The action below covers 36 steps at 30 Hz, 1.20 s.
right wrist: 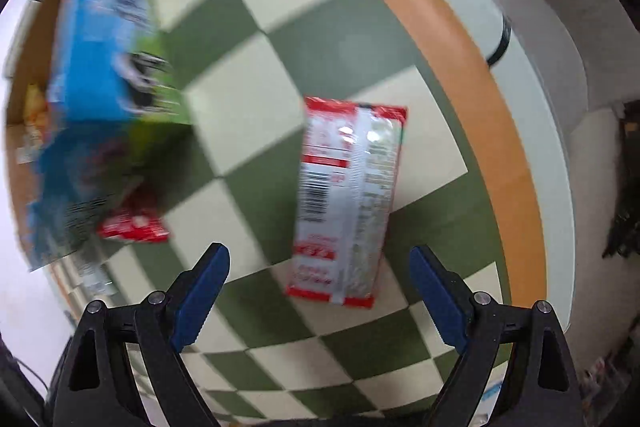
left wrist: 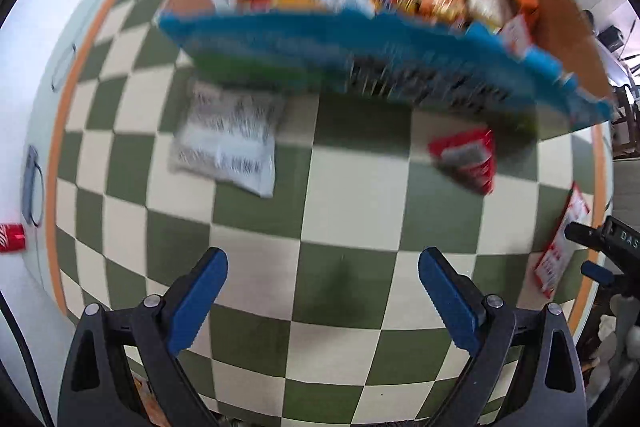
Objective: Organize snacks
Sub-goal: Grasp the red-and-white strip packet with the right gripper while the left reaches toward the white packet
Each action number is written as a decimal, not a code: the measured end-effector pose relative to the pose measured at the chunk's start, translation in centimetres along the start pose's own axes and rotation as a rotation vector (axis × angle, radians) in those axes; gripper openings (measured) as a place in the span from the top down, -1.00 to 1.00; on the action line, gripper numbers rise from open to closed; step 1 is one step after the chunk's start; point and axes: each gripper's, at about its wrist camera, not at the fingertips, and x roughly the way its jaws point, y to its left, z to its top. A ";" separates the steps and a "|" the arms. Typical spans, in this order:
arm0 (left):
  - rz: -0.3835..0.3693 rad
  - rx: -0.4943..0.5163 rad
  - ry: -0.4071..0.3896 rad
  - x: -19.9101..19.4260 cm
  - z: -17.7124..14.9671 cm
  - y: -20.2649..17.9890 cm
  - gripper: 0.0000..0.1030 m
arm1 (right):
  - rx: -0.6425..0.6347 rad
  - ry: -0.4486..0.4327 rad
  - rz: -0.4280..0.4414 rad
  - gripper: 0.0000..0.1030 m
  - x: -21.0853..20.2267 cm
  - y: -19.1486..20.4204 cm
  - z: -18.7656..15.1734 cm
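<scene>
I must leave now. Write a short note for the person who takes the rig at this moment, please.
Left claw: open, empty, above the checkered cloth.
Right claw: open, empty, just short of the red-and-white packet.
Cardboard box: many snacks already inside.
Left to pack: white packet, small red packet, and the red-and-white packet near the cloth's orange edge.
Pictures are blurred; labels cannot be read.

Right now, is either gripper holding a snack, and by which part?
Nothing is held. The left gripper is open over bare checkered cloth; the right gripper is open above the red-and-white packet, not touching it.
</scene>
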 end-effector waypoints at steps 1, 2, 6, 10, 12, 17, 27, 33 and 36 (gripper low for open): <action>0.000 -0.001 0.006 0.4 0.0 0.0 -0.90 | -0.003 0.001 -0.025 -0.80 0.9 -0.1 0.2; -0.006 -0.007 0.014 0.9 -0.1 0.1 -0.90 | -0.008 0.002 -0.043 -0.76 1.4 -0.1 0.3; -0.009 -0.025 0.021 1.7 -0.1 0.9 -0.90 | -0.029 0.007 -0.147 -0.50 3.4 0.4 0.4; 0.002 -0.040 0.008 1.7 0.4 2.4 -0.90 | -0.117 -0.048 -0.183 -0.08 3.1 2.6 -0.6; 0.000 -0.051 0.001 1.5 0.9 3.4 -0.90 | -0.176 -0.040 -0.184 -0.03 3.4 3.9 -1.5; -0.042 -0.067 -0.007 1.2 3.4 6.8 -0.90 | -0.301 -0.014 -0.119 0.06 4.1 8.0 -3.9; -0.064 -0.002 0.080 4.9 8.0 7.7 -0.90 | -0.412 -0.003 -0.067 0.06 5.0 14.1 -6.2; -0.024 0.046 0.118 7.3 8.5 6.3 -0.90 | -0.423 -0.002 -0.068 0.06 4.2 13.0 -6.8; -0.043 0.030 0.092 6.9 8.4 6.3 -0.72 | -0.423 -0.001 -0.068 0.06 3.9 12.7 -6.1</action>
